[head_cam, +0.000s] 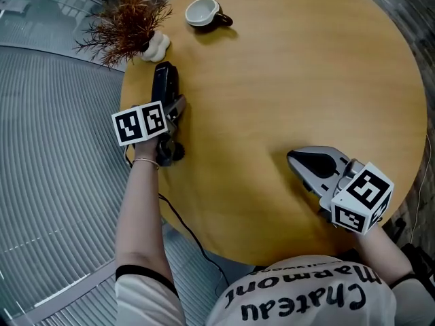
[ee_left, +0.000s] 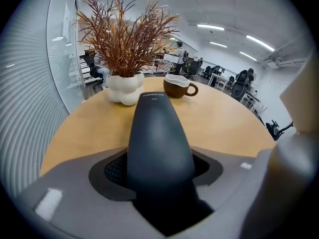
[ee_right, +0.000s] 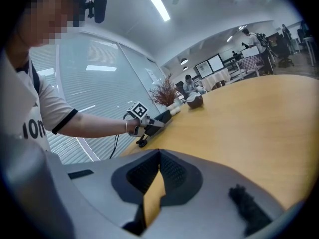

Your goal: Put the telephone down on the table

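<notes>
The telephone (head_cam: 164, 81) is a black handset lying lengthwise along the left edge of the round wooden table (head_cam: 292, 94). My left gripper (head_cam: 170, 109) is shut on its near end. In the left gripper view the handset (ee_left: 157, 133) runs forward from between the jaws, low over the tabletop; whether it touches the wood I cannot tell. A black cord (head_cam: 182, 223) trails from the handset off the table's edge. My right gripper (head_cam: 300, 160) is shut and empty, low over the table's front right. In the right gripper view its fingertips (ee_right: 159, 152) meet, and the left gripper (ee_right: 142, 118) shows far off.
A dried reddish plant in a lumpy white vase (head_cam: 155, 46) stands just beyond the handset's far end. A brown and white cup (head_cam: 204, 12) sits farther back. The table's left rim lies right beside the handset, with grey ribbed floor (head_cam: 54, 148) below.
</notes>
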Demonstrator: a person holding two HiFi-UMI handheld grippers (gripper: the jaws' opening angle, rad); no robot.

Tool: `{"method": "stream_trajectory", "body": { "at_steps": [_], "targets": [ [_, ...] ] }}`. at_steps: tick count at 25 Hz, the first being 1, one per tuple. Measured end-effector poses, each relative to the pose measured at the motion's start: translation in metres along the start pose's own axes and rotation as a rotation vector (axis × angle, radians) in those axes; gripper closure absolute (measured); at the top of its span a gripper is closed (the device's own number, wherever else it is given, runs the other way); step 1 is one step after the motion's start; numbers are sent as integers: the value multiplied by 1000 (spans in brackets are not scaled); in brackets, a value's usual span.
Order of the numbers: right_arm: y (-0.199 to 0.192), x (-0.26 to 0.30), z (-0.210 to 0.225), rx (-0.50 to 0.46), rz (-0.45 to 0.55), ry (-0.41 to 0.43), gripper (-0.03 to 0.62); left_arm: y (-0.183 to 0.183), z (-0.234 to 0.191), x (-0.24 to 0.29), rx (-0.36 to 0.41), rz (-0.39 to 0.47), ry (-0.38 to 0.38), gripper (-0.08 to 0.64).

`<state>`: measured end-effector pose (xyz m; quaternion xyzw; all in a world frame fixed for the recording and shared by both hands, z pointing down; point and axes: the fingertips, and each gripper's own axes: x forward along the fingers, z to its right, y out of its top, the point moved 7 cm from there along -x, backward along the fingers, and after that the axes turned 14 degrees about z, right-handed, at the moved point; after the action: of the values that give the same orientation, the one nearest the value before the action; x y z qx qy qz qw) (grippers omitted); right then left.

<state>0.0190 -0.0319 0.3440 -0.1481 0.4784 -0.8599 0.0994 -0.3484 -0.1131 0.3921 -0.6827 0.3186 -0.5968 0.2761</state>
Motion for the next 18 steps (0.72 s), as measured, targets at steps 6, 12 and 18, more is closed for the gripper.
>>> {"method": "stream_trajectory", "body": {
  "at_steps": [6,12,18],
  "targets": [
    [1,-4,1,-1,8,-29,578,-4,-5,9,-13,-19,-12,257],
    [4,-7,0,1,14,-36,578,-3,-3,10,-4,-31,-26,257],
    [2,-6,-2,2,15,-34,578,-5,1,13,28,-59,-39,256]
  ]
}}
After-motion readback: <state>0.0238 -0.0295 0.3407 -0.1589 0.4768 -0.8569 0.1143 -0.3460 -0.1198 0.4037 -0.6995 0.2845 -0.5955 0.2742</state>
